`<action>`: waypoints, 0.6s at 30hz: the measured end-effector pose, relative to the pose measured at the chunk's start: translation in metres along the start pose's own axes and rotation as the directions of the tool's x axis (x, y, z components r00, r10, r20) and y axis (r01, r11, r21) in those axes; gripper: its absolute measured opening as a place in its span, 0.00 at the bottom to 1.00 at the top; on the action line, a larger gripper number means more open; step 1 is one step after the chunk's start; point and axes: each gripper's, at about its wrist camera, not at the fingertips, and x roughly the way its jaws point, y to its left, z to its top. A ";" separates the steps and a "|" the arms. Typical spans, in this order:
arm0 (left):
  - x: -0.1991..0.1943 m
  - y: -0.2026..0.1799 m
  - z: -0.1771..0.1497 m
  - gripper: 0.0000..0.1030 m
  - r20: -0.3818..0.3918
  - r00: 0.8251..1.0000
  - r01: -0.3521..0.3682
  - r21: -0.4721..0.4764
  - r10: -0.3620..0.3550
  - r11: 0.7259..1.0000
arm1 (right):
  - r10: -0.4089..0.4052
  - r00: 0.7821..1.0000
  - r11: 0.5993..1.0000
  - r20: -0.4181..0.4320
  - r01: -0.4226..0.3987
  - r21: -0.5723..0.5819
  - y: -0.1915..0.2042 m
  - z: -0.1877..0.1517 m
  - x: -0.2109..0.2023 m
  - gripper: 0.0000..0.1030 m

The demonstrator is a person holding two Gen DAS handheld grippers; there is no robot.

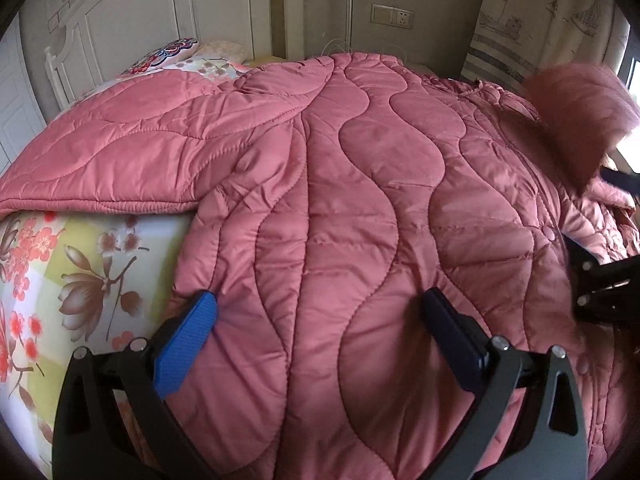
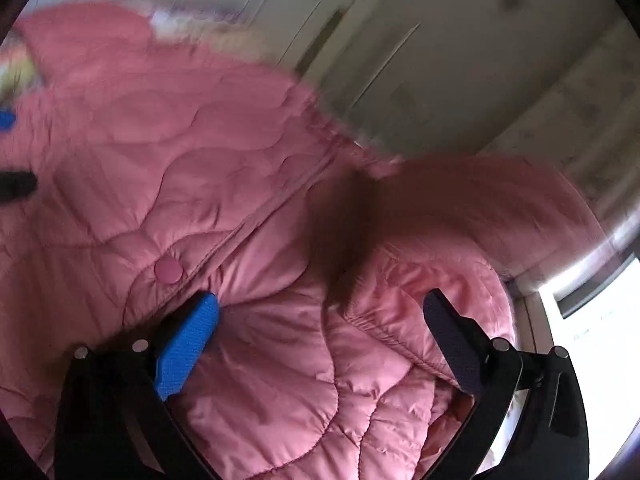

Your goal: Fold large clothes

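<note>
Here a pink quilted coat [image 1: 340,184] lies spread across a bed, filling most of the left wrist view, its padded satin shell stitched in long wavy channels. The left gripper [image 1: 320,344] sits at the bottom of that frame with its jaws spread wide, the blue pad [image 1: 184,356] at the coat's left edge and the dark pad [image 1: 452,340] on the quilting, nothing pinched between them. Only this view shows the floral bedsheet [image 1: 60,280] at lower left, the white panelled headboard [image 1: 132,20] at upper left, a wall socket [image 1: 394,16] near the top, and part of the right gripper [image 1: 600,280] at the right edge below a blurred raised flap [image 1: 576,120] of the coat. The right wrist view, smeared by motion, alone shows a round pink snap button [image 2: 168,271] left of centre, a ribbed hem fold [image 2: 400,320] at lower right and a bright window [image 2: 600,320]. The right gripper [image 2: 320,340] stands spread wide over the coat [image 2: 200,160], gripping nothing.
</note>
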 end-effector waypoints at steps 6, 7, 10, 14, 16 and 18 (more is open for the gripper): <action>0.000 0.000 -0.001 0.98 0.002 1.000 -0.001 0.001 0.001 1.000 | 0.032 0.999 0.931 0.044 -0.046 0.362 -0.095 -0.031 -0.012 0.95; 0.000 0.000 -0.001 0.98 0.003 1.000 -0.001 0.001 0.001 1.000 | 0.041 0.997 0.879 0.068 -0.069 0.472 -0.121 -0.041 -0.013 0.95; -0.005 0.001 0.001 0.97 -0.012 0.999 0.029 -0.006 -0.029 1.000 | 0.116 0.991 0.703 0.066 -0.128 0.699 -0.171 -0.082 0.012 0.95; -0.032 0.000 0.018 0.97 0.017 0.970 0.243 -0.079 -0.242 0.967 | 0.250 0.967 0.510 0.056 -0.181 0.841 -0.205 -0.118 0.052 0.95; -0.043 -0.010 0.036 0.97 0.074 0.960 0.274 -0.075 -0.269 0.959 | 0.247 0.967 0.490 0.067 -0.184 0.852 -0.212 -0.122 0.053 0.95; -0.043 -0.021 0.054 0.97 0.117 0.956 0.278 -0.064 -0.269 0.959 | 0.230 0.971 0.508 0.056 -0.169 0.845 -0.209 -0.121 0.049 0.94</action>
